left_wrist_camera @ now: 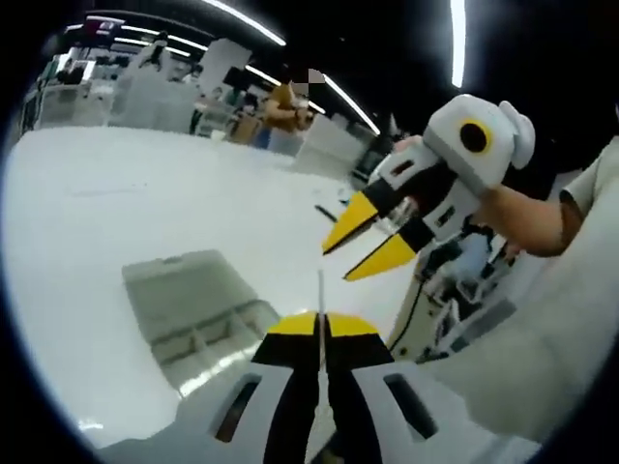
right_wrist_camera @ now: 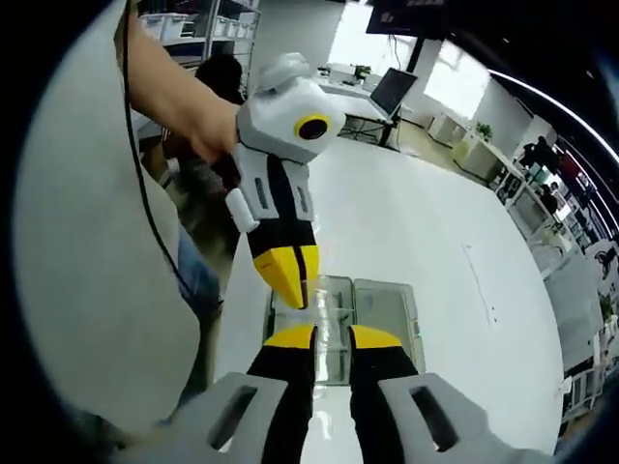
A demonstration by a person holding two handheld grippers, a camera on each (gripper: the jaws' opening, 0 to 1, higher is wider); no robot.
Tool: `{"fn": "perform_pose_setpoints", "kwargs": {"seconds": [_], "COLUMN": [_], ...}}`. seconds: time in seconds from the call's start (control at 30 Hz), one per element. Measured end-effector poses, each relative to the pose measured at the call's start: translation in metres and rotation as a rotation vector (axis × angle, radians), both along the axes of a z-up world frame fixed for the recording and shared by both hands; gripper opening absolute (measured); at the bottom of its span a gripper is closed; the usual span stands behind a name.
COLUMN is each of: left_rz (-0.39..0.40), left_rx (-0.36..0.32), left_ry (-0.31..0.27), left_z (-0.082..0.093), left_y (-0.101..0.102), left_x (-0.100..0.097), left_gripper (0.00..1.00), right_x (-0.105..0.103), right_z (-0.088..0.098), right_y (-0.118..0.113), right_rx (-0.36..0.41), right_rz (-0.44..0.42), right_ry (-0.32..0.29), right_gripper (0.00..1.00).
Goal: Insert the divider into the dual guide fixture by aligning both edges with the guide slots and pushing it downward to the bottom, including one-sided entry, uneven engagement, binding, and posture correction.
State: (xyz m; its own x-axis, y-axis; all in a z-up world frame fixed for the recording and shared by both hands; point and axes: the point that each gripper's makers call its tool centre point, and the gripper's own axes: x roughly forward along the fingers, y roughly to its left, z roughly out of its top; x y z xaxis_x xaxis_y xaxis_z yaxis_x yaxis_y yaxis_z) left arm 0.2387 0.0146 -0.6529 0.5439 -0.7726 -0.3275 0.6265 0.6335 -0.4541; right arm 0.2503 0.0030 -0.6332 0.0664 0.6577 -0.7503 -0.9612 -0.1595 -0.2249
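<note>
My left tool point(left_wrist_camera: 322, 327) has its yellow-tipped jaws pressed nearly together, only a thin sliver between them. In the left gripper view my right tool point(left_wrist_camera: 360, 242) hangs in the air with its jaws parted, a hand point(left_wrist_camera: 503, 208) gripping its white body. In the right gripper view the right tool's point(right_wrist_camera: 332, 336) jaws stand apart.

White table with a clear compartment box

The table point(right_wrist_camera: 455, 242) is white and glossy; a clear plastic box point(right_wrist_camera: 372, 314) with inner compartments lies flat on it, its lid open beside it; in the left gripper view the same box point(left_wrist_camera: 198, 309) sits on the tabletop point(left_wrist_camera: 116, 203).
</note>
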Motion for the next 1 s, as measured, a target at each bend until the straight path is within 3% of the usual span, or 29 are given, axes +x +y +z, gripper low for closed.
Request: {"fn": "perform_pose_setpoints", "kwargs": {"seconds": [0.17, 0.57, 1.0], "left_rz": [-0.016, -0.085, -0.129], "left_rx": [0.02, 0.094, 0.144], "left_ry": [-0.02, -0.144, -0.216], "left_z": [-0.002, 0.004, 0.004], "left_y": [-0.001, -0.006, -0.007], "left_x": [0.0, -0.001, -0.003], "left_gripper": [0.0, 0.0, 0.0], "right_x": [-0.001, -0.01, -0.013], "right_z": [0.0, 0.0, -0.009], "right_y": [0.003, 0.009, 0.006], "right_rx": [-0.013, -0.054, -0.115], "right_rz": [0.03, 0.111, 0.155], "right_ry": [0.022, 0.119, 0.16], "right_gripper": [0.07, 0.02, 0.0]}}
